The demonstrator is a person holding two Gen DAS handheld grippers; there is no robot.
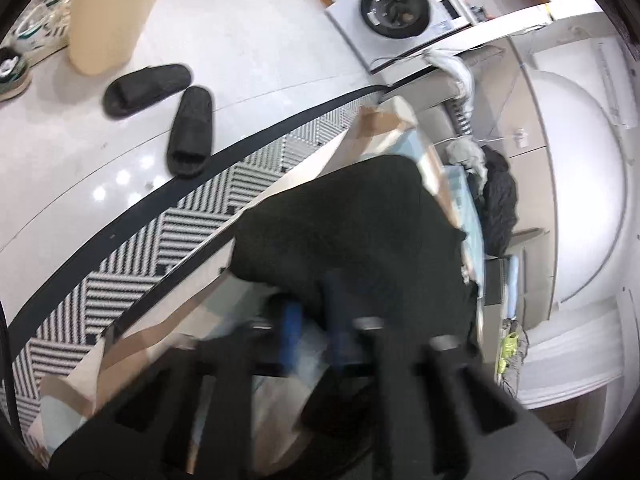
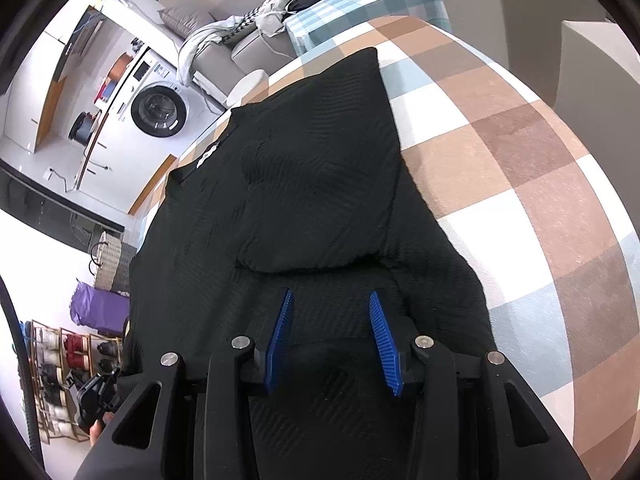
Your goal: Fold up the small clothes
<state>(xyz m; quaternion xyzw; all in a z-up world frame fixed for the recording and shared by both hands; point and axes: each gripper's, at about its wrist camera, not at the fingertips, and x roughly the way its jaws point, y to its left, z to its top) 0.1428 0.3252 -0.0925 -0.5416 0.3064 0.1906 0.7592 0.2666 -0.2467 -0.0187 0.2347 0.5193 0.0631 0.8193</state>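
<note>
**Black garment half-folded, both claws at its near edge**

On the checked tabletop (image 2: 500, 152) lies the black garment (image 2: 304, 184), spread flat with one part already turned over onto its middle, so a doubled layer sits on top of the wider one. The right claw (image 2: 332, 340) hangs low over the near portion of the cloth, its blue fingers (image 2: 280, 340) spread partway with only fabric beneath them; whether they press the cloth down I cannot tell, but the pose looks meant to anchor the near part while the other side is worked.

From the left wrist view, blurred by motion, the left claw (image 1: 316, 328) has its blue fingers (image 1: 292, 320) drawn together at the garment's edge (image 1: 288, 276), where the black cloth rises in a hump above the table. It appears to be pinching that edge, probably to carry it across for the next fold. Slippers (image 1: 160, 112) and a cream bucket (image 1: 108, 16) stand on the floor beyond, clear of the work.
</note>
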